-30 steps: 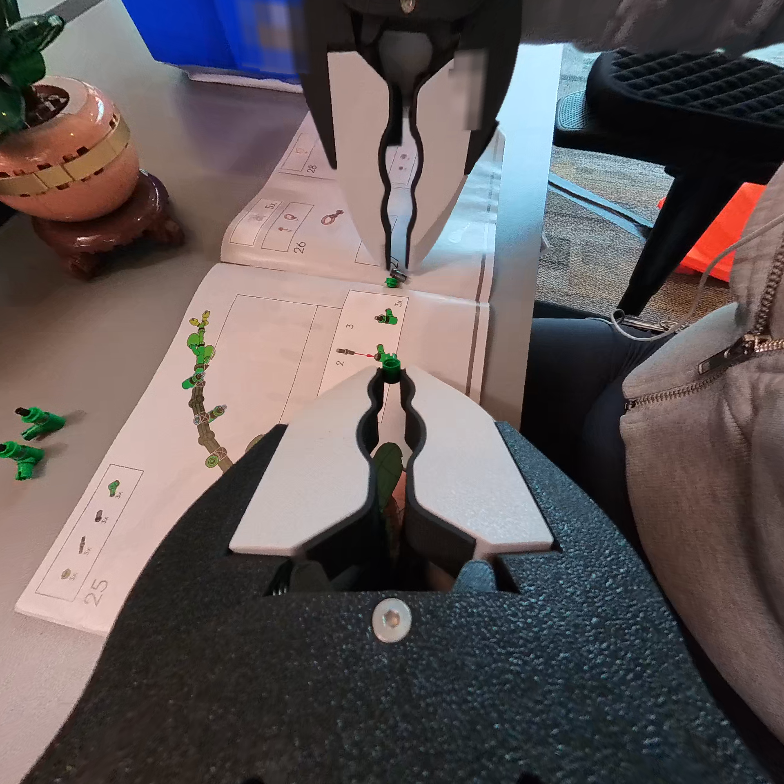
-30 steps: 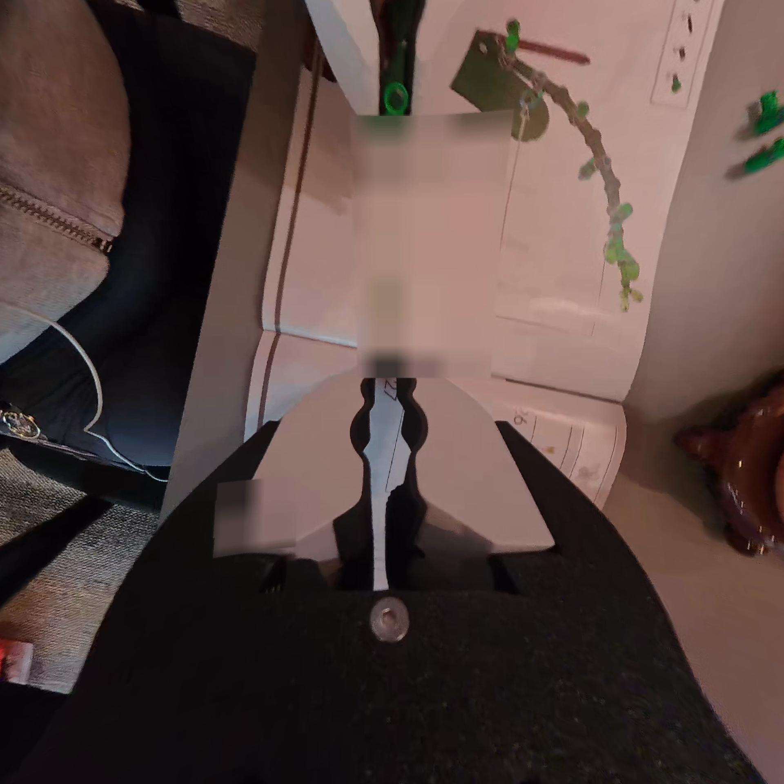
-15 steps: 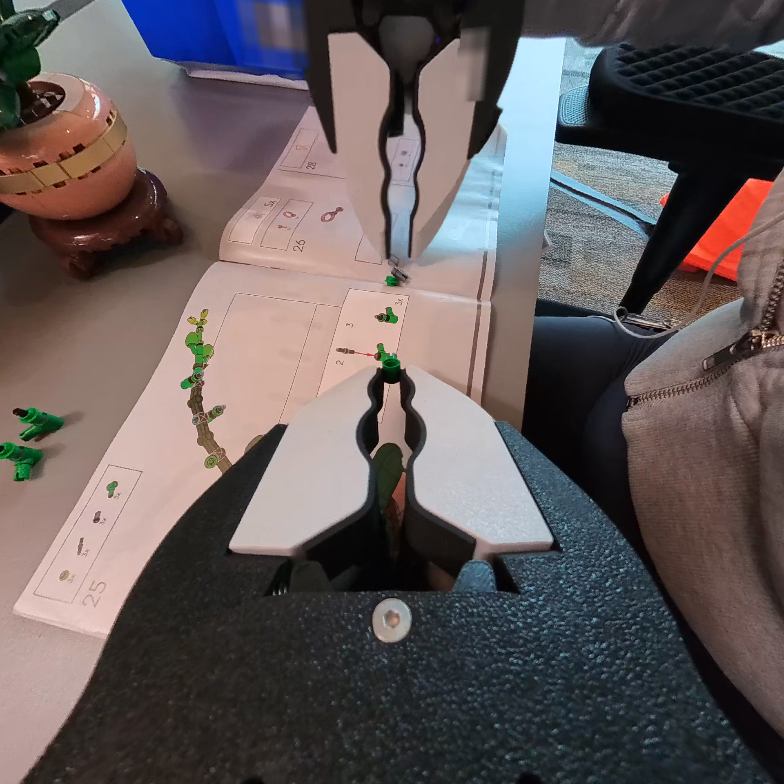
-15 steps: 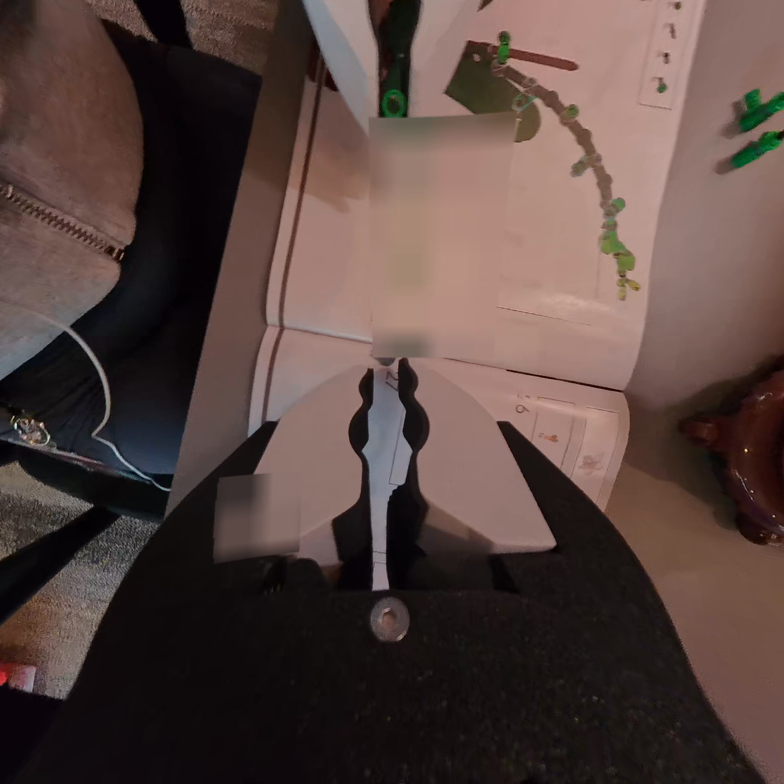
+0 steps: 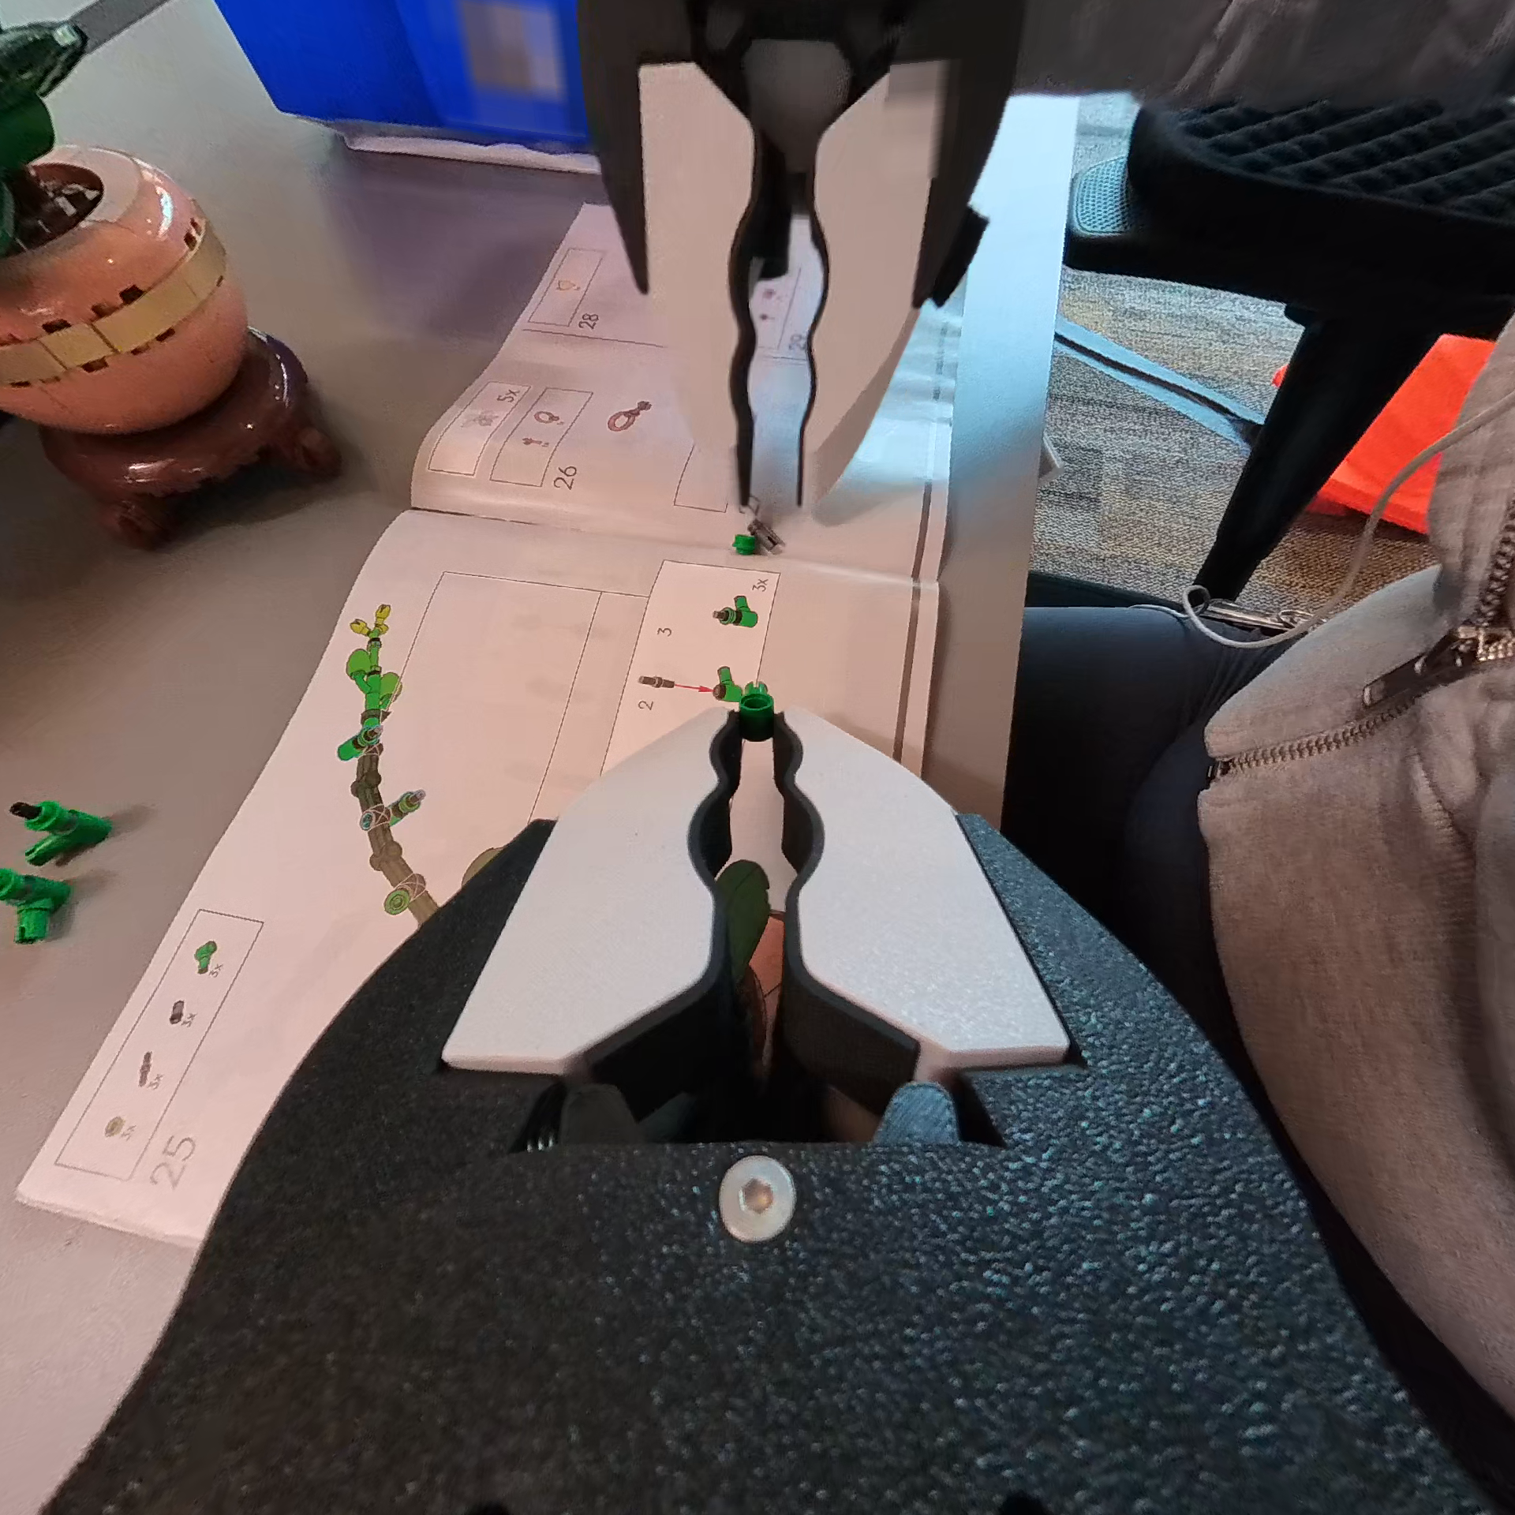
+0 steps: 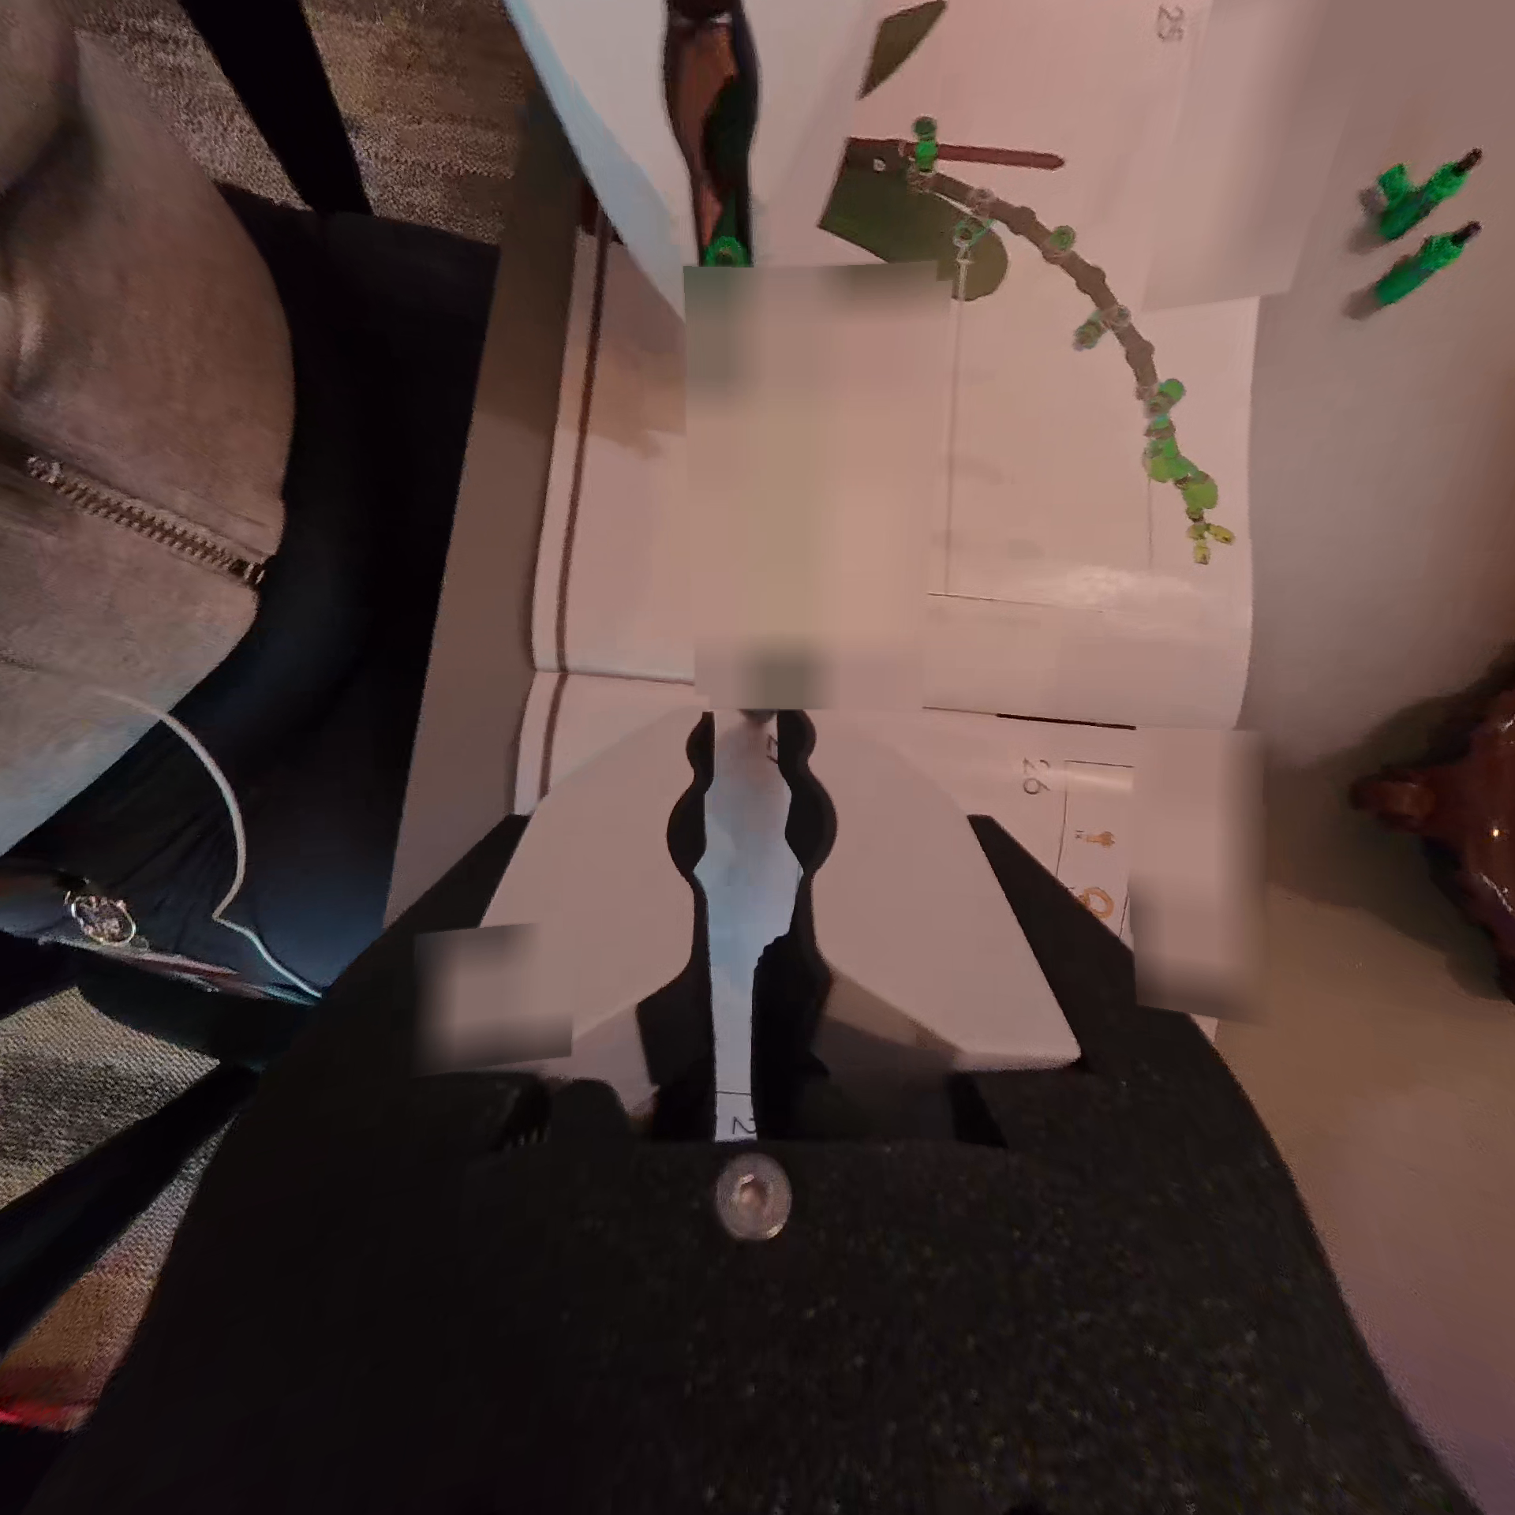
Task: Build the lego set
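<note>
A small green peg was pinched in the left gripper above the booklet, while the right gripper was held spread, a green-and-grey piece left unclasped on the page just beneath.

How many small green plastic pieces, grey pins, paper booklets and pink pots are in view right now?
small green plastic pieces: 4
small dark grey pin: 1
open paper instruction booklet: 1
pink brick-built pot: 1
Total: 7
</note>
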`<control>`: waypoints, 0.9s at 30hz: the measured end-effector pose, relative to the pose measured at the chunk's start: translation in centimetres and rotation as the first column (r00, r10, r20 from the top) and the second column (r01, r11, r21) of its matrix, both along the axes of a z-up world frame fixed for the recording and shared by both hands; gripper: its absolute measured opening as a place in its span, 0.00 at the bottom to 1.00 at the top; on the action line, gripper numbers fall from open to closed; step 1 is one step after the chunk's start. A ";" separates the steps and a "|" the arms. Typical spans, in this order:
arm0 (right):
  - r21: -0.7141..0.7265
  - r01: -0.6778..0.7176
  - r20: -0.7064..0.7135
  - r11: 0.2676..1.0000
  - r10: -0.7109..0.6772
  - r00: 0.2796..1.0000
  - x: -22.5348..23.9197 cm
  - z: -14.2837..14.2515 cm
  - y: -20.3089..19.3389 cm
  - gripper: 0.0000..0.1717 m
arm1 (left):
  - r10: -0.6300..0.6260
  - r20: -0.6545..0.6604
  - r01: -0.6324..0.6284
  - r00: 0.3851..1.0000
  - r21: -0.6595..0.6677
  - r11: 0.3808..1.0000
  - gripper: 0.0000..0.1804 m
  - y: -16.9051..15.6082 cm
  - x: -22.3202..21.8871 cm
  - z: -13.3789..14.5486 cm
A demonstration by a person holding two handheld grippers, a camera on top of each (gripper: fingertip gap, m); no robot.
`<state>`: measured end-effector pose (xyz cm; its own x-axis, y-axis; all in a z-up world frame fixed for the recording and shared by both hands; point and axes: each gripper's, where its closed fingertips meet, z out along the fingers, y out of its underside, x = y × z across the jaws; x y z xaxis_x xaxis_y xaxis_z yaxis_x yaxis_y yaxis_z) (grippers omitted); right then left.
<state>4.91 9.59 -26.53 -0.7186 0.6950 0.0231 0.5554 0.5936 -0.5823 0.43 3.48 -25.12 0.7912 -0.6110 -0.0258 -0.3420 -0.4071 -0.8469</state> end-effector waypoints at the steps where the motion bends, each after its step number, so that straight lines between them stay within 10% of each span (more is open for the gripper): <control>1: -0.006 0.014 0.004 1.000 -0.014 1.000 -0.2 -0.3 0.2 0.09 | 0.000 -0.003 0.000 1.000 0.001 1.000 0.04 0.0 0.0 0.0; 27: -0.130 0.057 0.010 0.990 -0.056 0.998 1.3 -0.2 -1.6 0.08 | 0.000 -0.003 0.000 1.000 -0.004 1.000 0.04 0.0 0.0 -0.1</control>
